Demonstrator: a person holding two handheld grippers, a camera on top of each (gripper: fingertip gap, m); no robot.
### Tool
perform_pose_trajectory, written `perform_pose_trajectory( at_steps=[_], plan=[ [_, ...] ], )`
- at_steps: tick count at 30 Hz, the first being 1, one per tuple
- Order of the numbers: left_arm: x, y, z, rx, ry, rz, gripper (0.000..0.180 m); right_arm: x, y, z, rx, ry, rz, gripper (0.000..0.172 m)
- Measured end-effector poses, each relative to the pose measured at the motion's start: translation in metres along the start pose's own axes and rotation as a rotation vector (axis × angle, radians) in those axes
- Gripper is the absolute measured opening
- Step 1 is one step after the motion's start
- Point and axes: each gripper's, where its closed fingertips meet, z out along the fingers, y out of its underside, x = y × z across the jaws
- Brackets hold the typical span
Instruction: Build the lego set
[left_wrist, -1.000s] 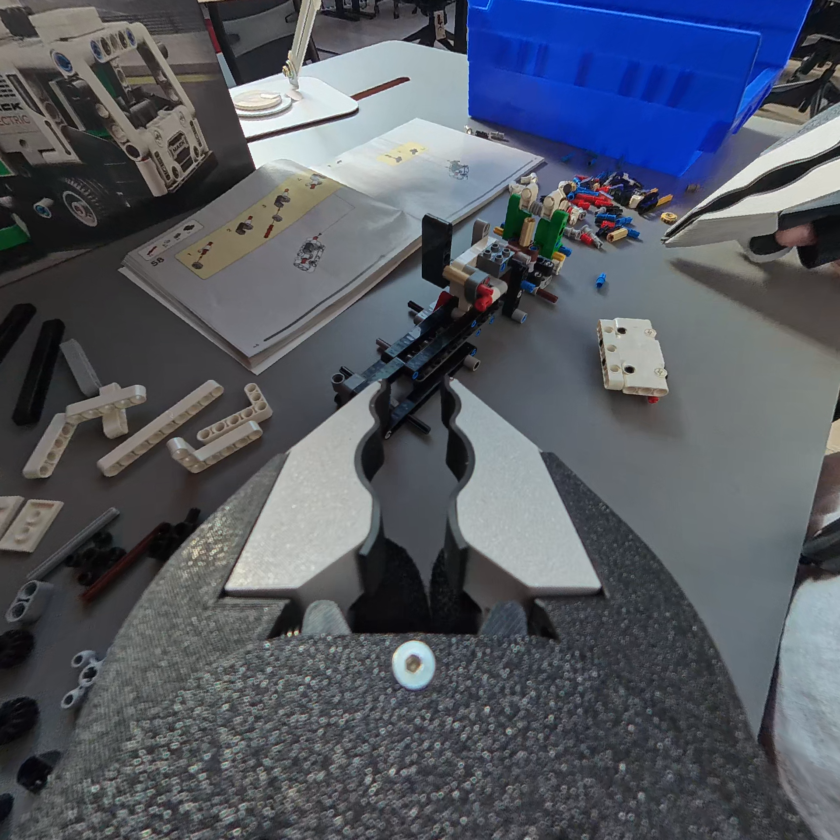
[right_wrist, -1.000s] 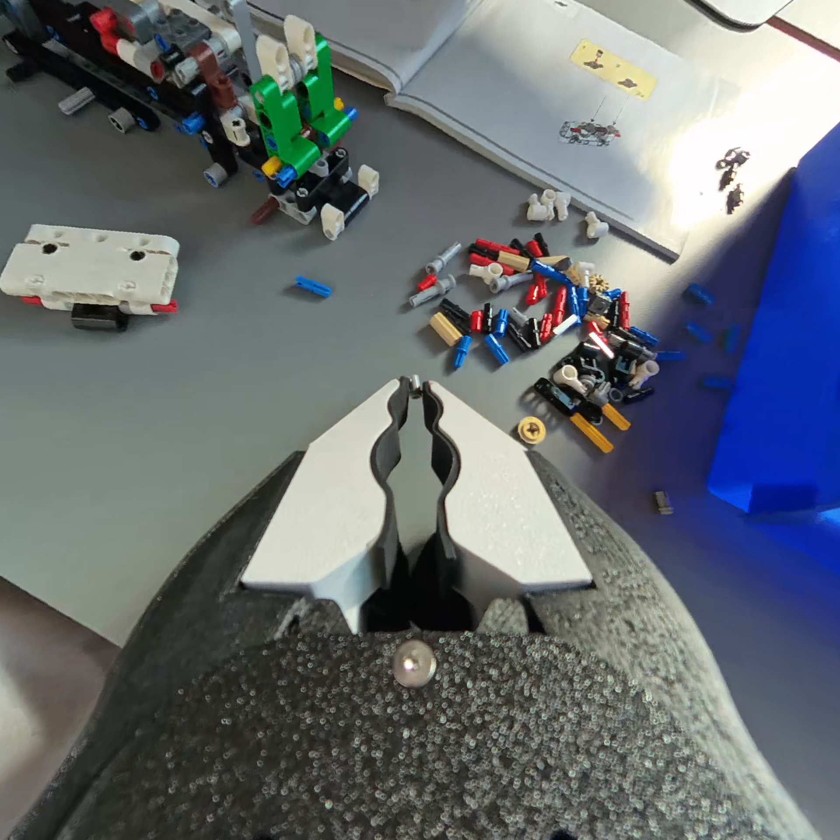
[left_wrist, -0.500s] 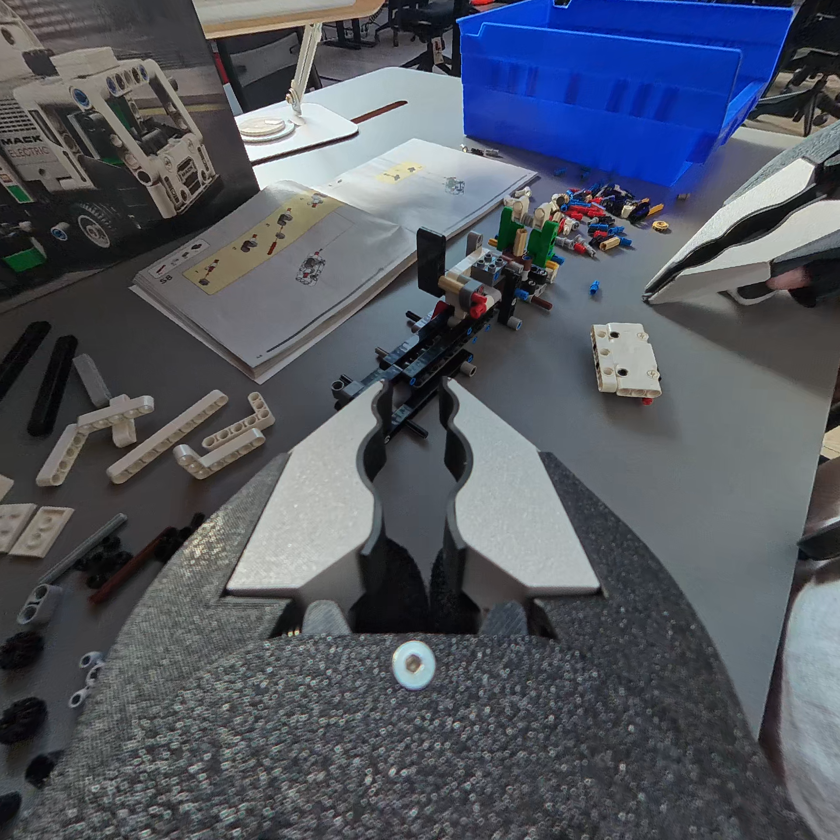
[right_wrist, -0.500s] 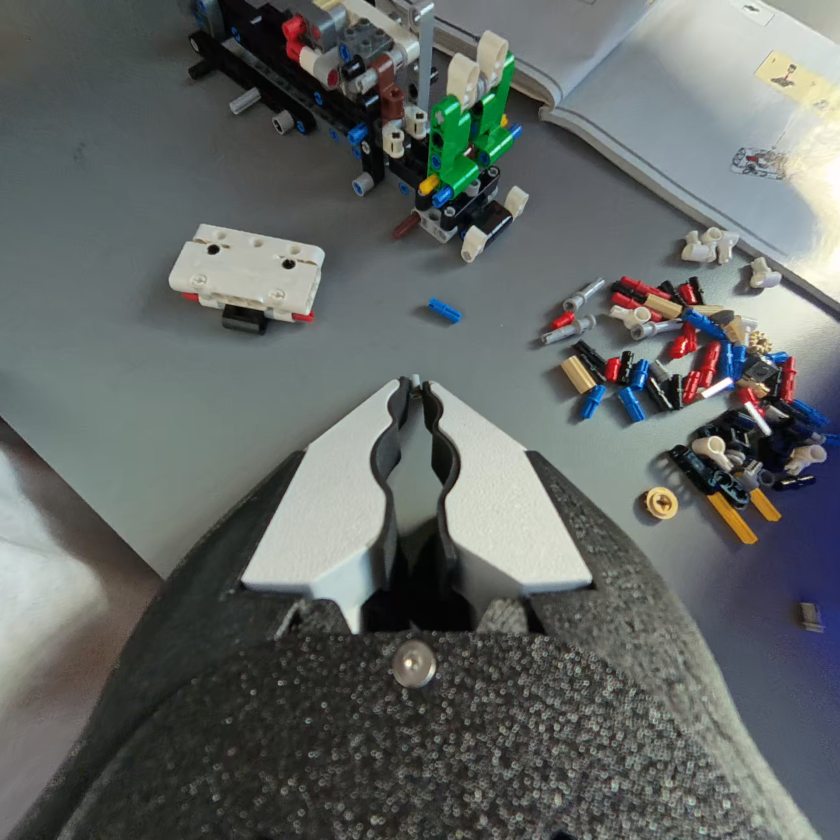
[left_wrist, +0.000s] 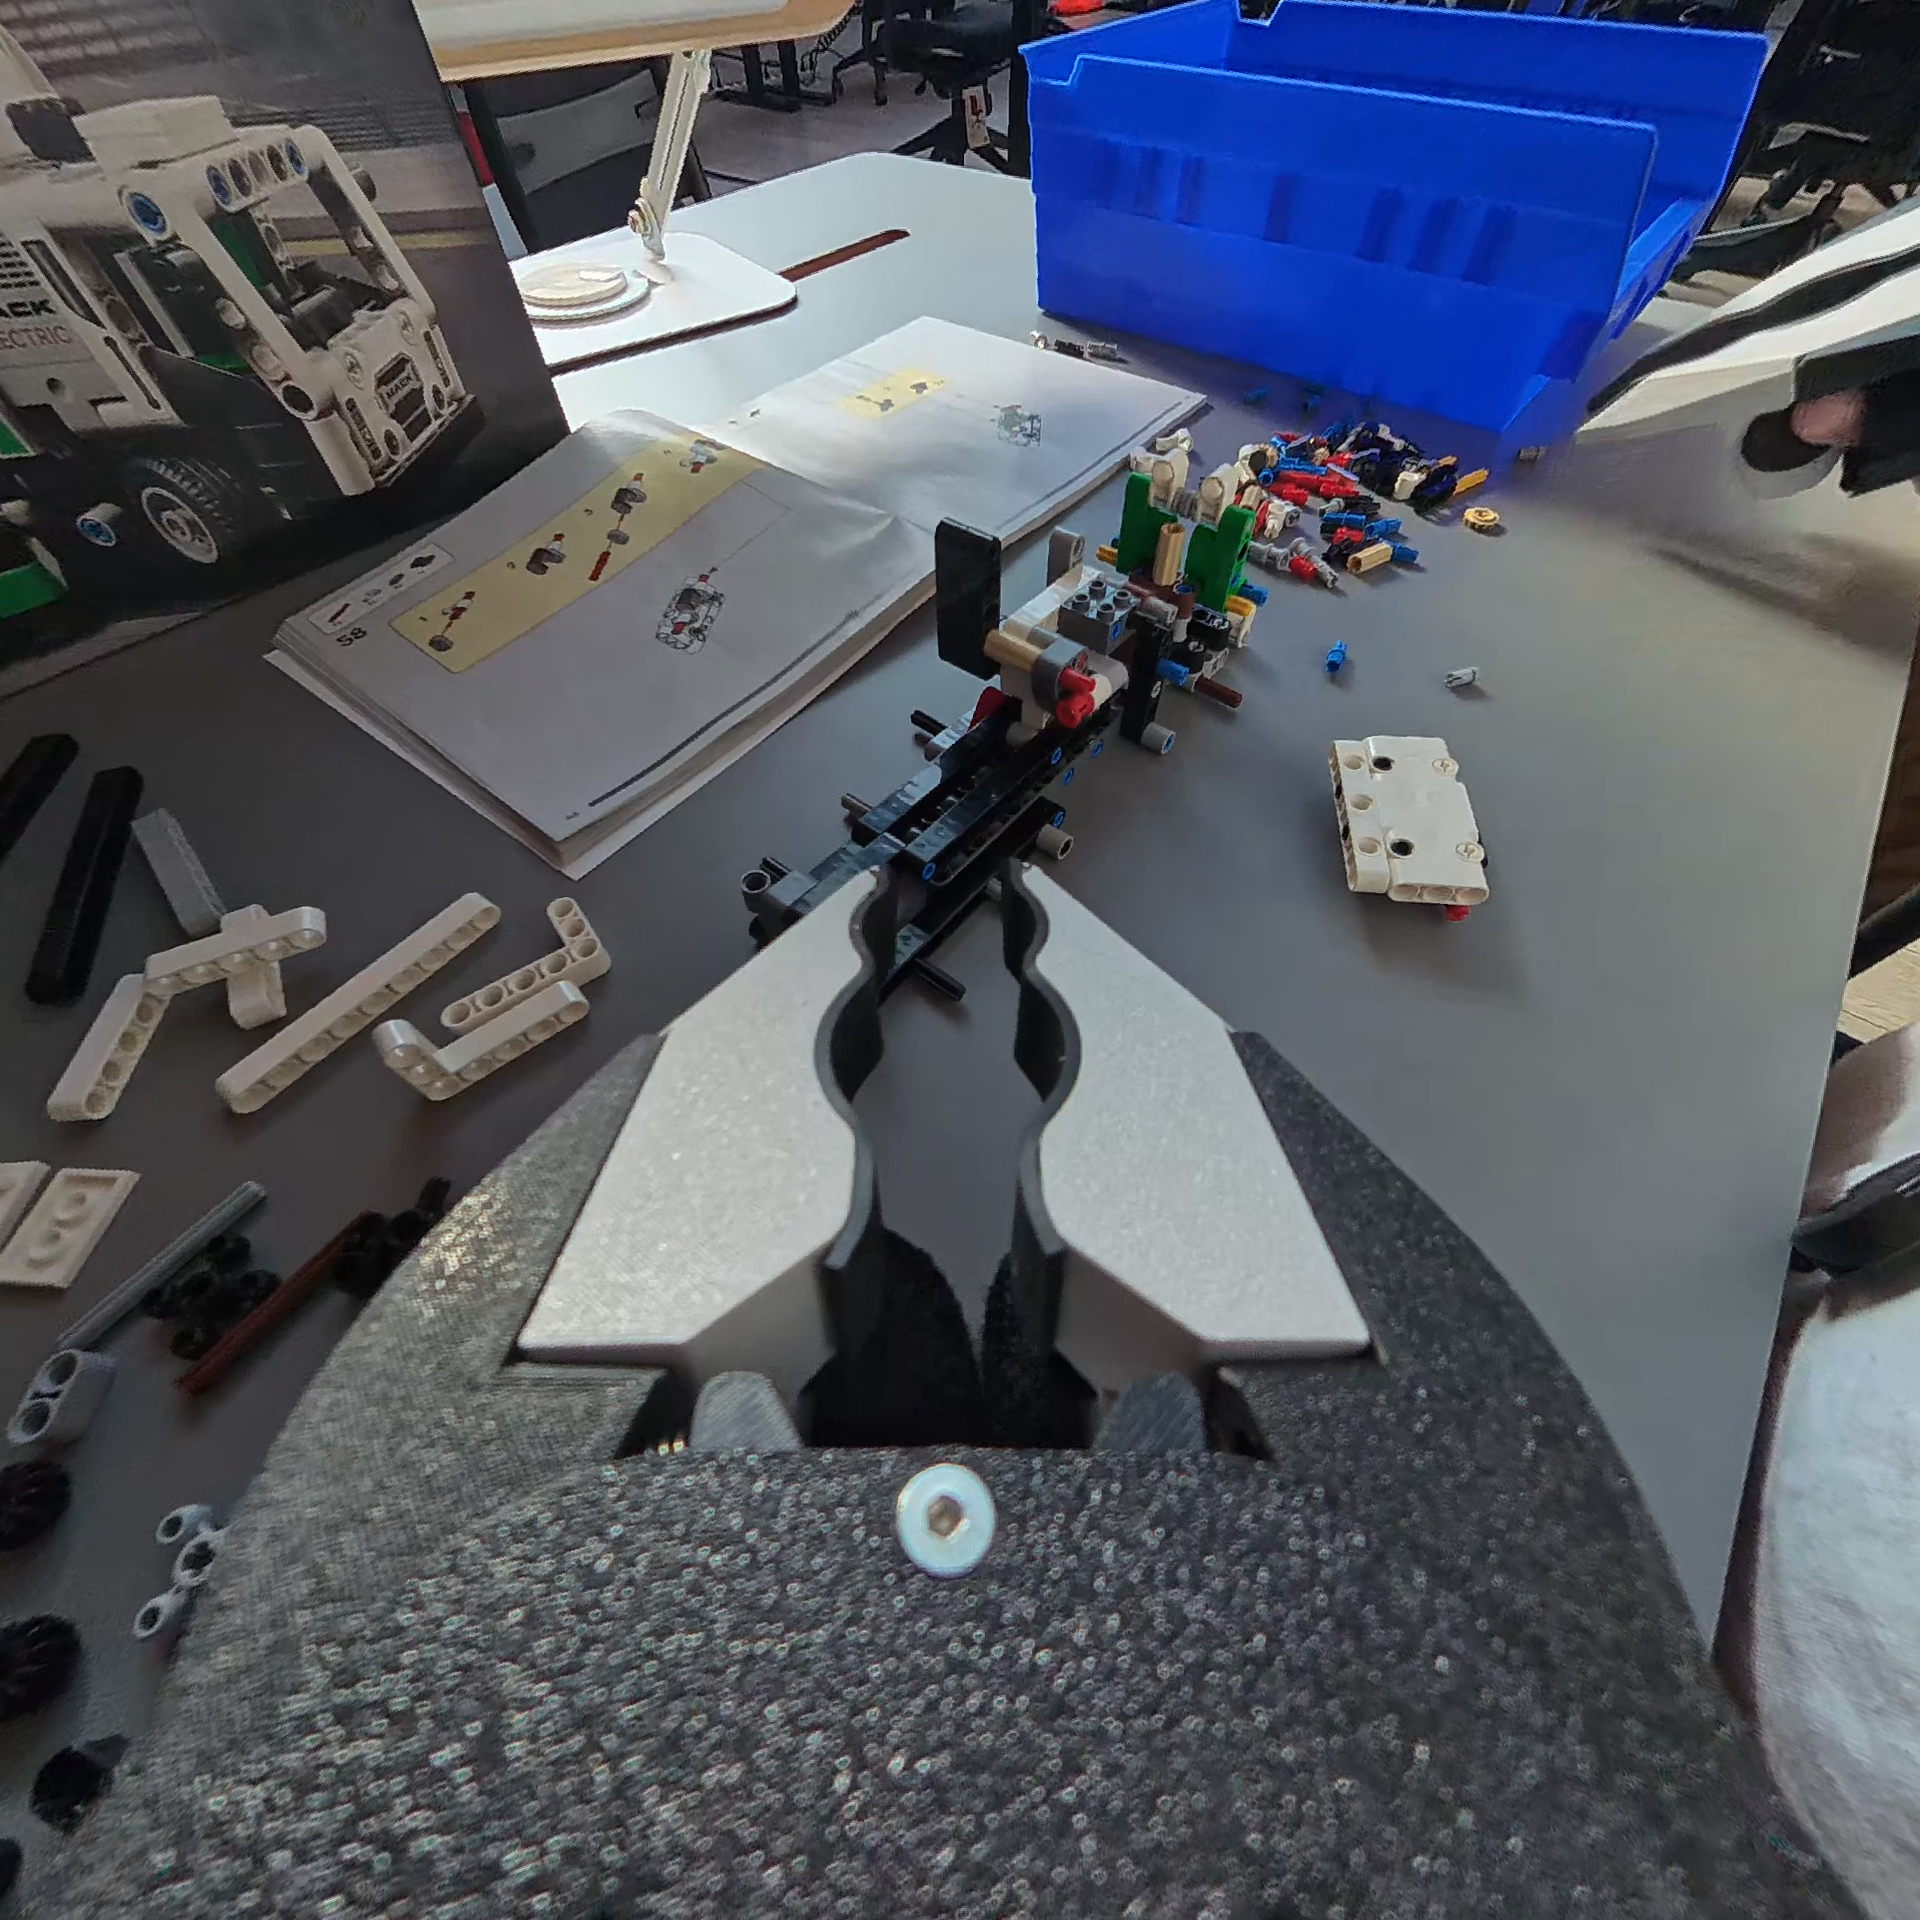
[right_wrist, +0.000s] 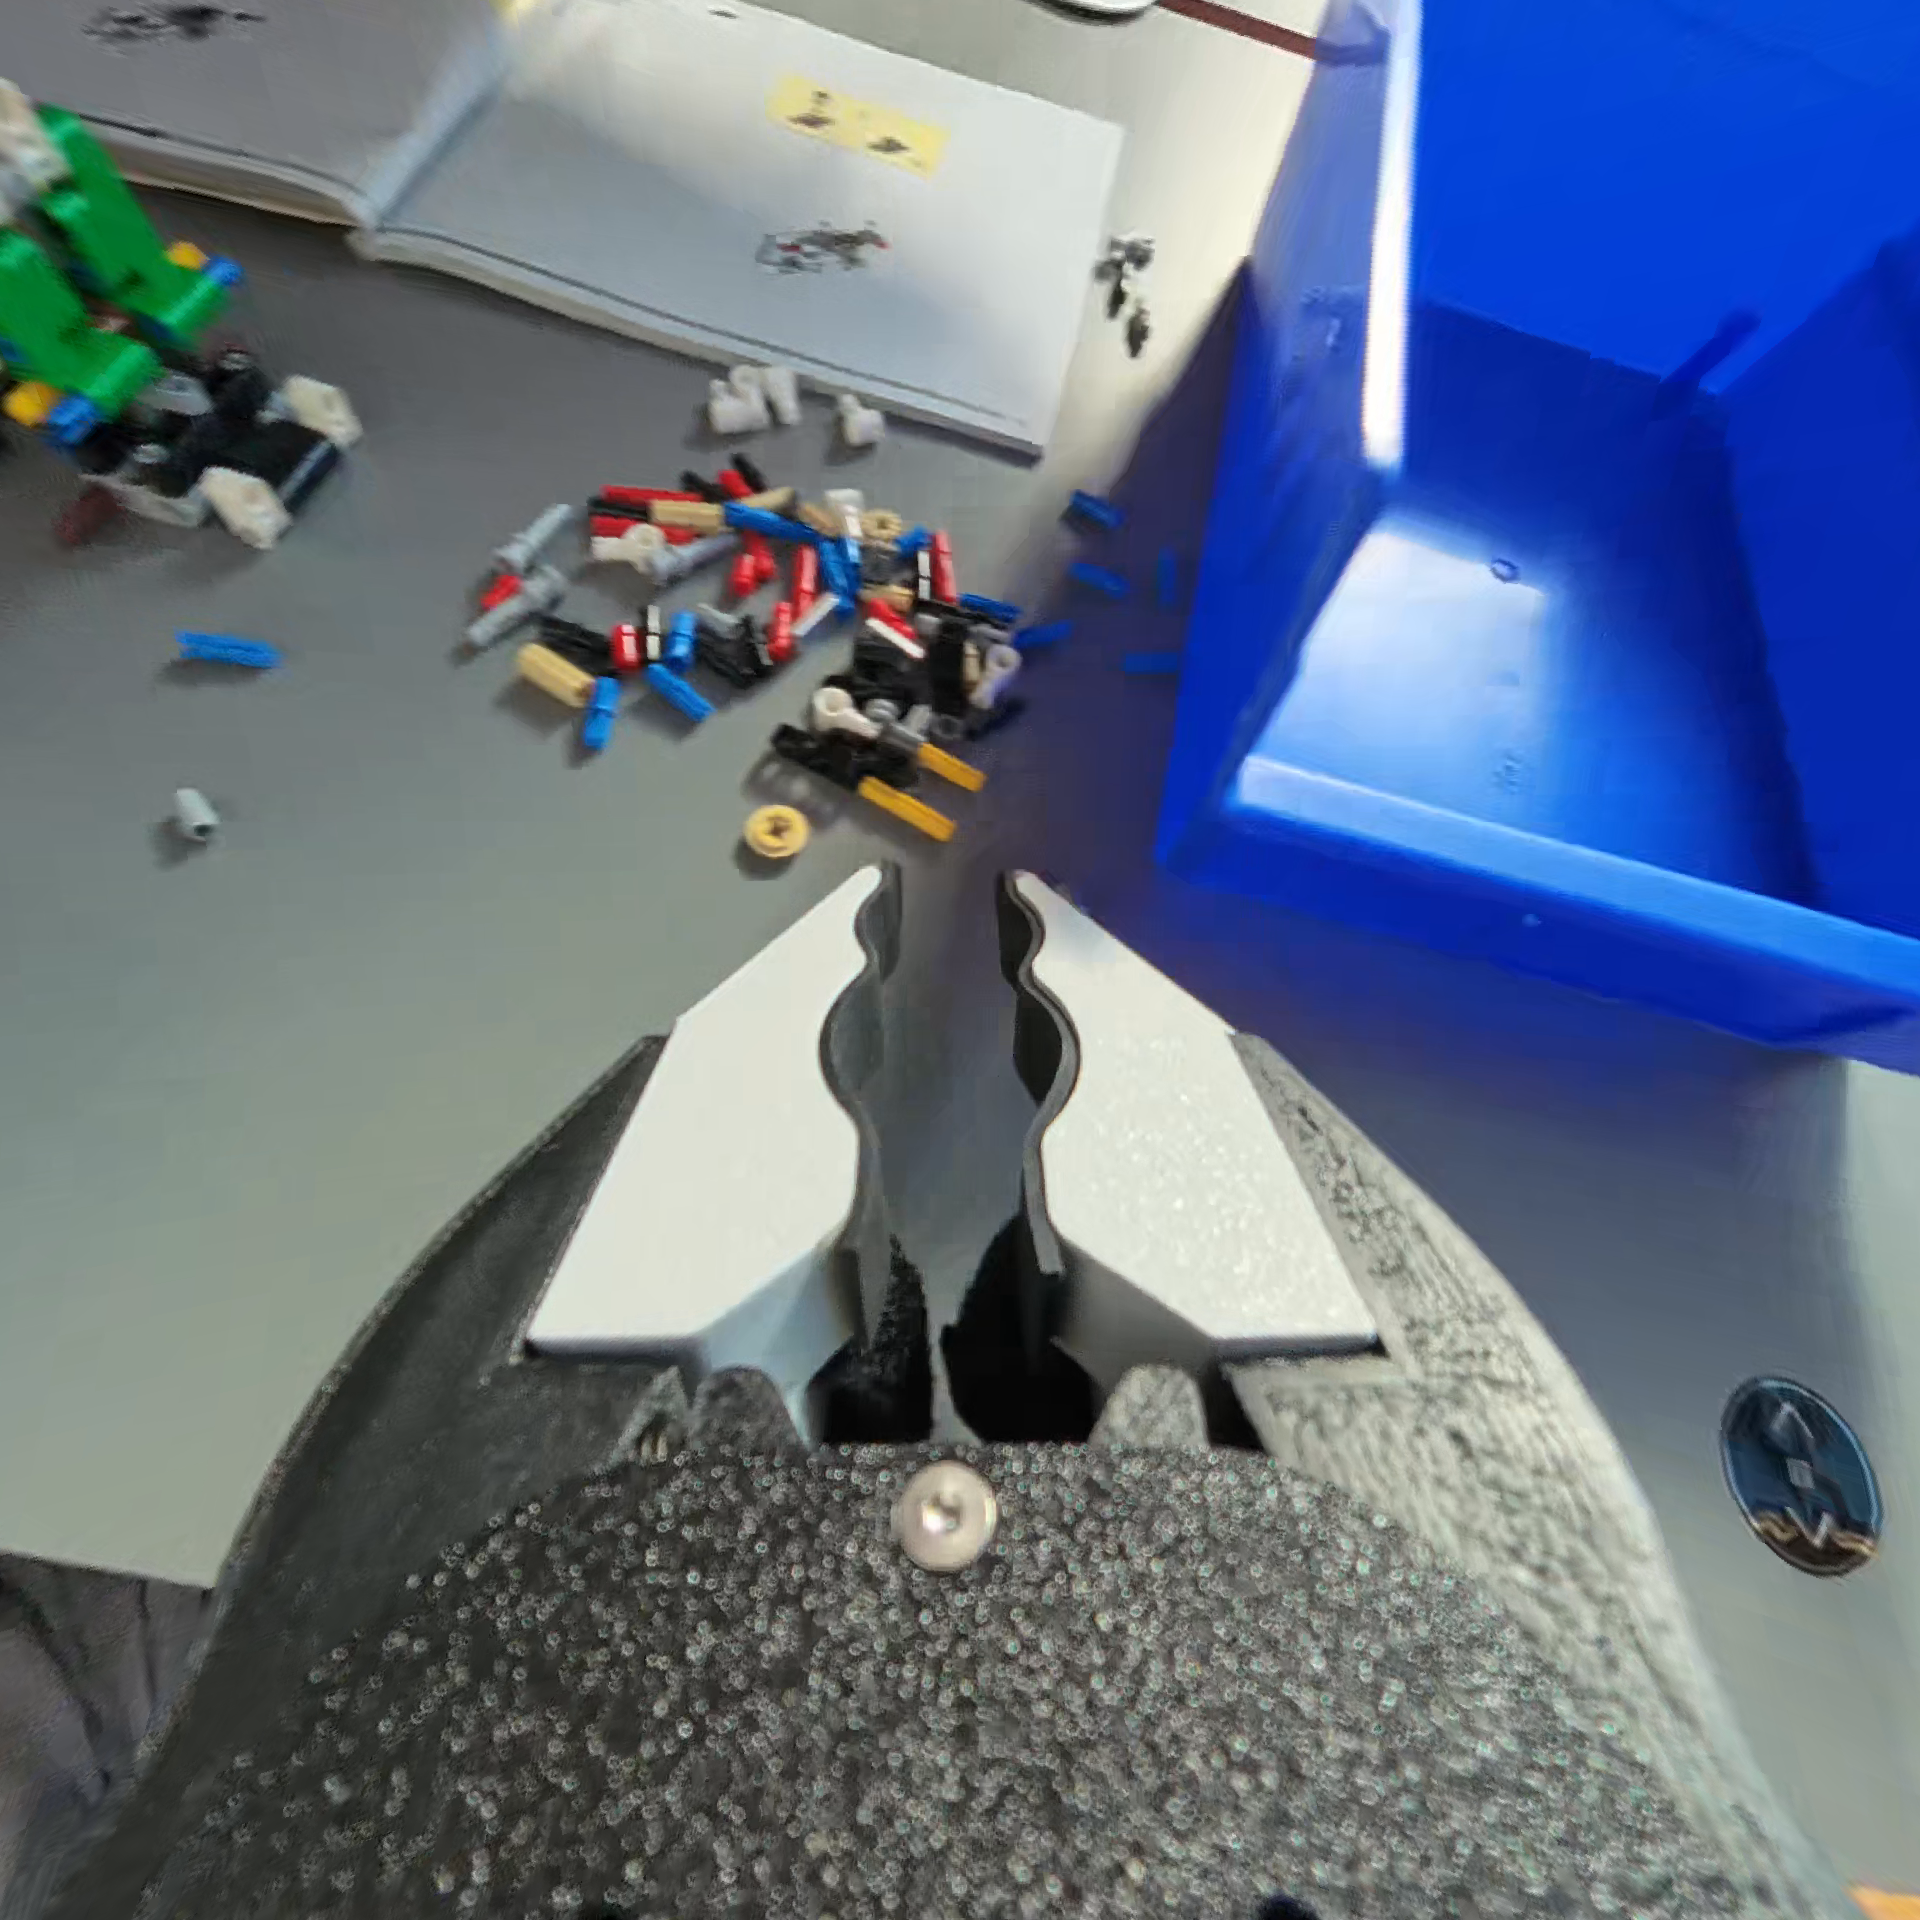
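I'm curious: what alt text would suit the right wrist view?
An open, empty gripper hovers over a grey table, near a tan round piece and a scatter of small coloured building pieces, with a blue bin to the right.

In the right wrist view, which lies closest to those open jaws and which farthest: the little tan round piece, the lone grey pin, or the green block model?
From the right gripper:
1. Tan round piece: just ahead of the jaws, slightly left.
2. Grey pin: alone on the table, far left.
3. Green block model: farthest, at the upper left edge.
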Motion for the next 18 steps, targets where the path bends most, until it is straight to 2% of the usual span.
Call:
perform_pose_trajectory(
  at_steps=[4,7,11,13,15,18],
  plan=[
    [0.001,0.001,0.001,-0.006,0.012,-0.006,0.017,0.032,0.012,0.01,-0.043,0.047,0.057,0.018],
    [0.0,0.0,0.0,0.002,-0.001,-0.002,0.017,0.028,0.017,0.021,-0.083,0.015,0.022,0.019],
    [-0.001,-0.001,-0.001,0.012,-0.019,0.008,0.016,0.024,0.018,0.025,-0.105,-0.032,0.024,0.005],
    [-0.001,-0.002,-0.002,0.016,-0.023,0.012,0.016,0.019,0.018,0.023,-0.109,-0.055,0.029,0.005],
    [-0.001,-0.002,-0.002,0.014,-0.021,0.013,0.016,0.0,0.006,0.018,-0.059,-0.126,0.011,0.004],
    [0.0,-0.001,-0.001,0.006,-0.016,0.012,0.016,-0.071,-0.015,0.003,0.023,-0.38,-0.089,0.004]
  ],
)
